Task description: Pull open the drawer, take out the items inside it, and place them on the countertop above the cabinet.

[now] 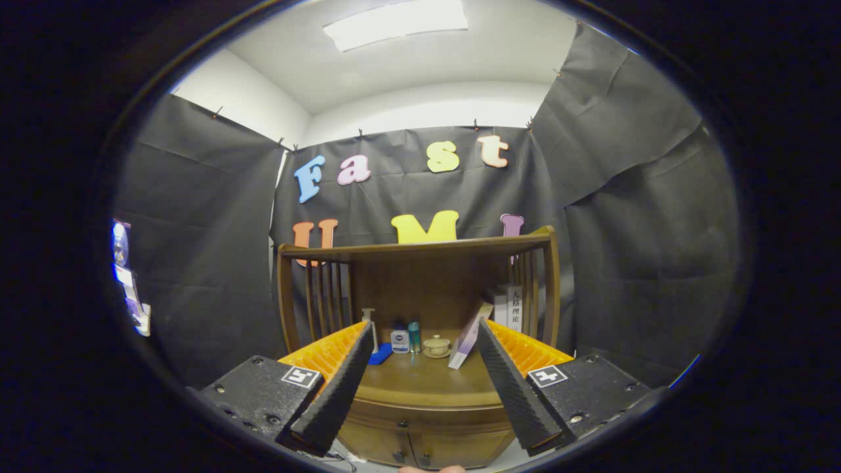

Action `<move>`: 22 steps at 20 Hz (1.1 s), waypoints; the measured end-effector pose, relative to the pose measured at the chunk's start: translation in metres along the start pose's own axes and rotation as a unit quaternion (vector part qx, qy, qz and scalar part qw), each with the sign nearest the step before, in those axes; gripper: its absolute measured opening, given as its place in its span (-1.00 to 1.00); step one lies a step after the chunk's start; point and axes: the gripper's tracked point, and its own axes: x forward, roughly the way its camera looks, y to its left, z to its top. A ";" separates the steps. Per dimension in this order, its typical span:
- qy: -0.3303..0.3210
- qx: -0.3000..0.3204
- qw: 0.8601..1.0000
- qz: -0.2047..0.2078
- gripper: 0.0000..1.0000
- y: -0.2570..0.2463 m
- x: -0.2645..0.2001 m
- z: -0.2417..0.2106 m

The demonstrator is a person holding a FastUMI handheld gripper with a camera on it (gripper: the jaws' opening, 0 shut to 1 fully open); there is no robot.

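Jaws wide apart, empty, before cabinet (420, 401).

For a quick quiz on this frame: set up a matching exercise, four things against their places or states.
Things:
1. gripper
2. small cup
3. upright books
4. drawer

Places or states:
A. shut, below the countertop
B. open, fingers apart and holding nothing
C. by the cabinet's side rails, beyond the leaning book
D. mid countertop, beside the small bottles

Pairs: 1-B, 2-D, 3-C, 4-A
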 end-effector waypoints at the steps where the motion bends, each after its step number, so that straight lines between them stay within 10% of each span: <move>1: 0.003 0.003 1.000 0.001 0.99 0.000 0.004 -0.006; 22: 0.147 -0.008 0.989 0.012 0.98 0.030 0.111 -0.255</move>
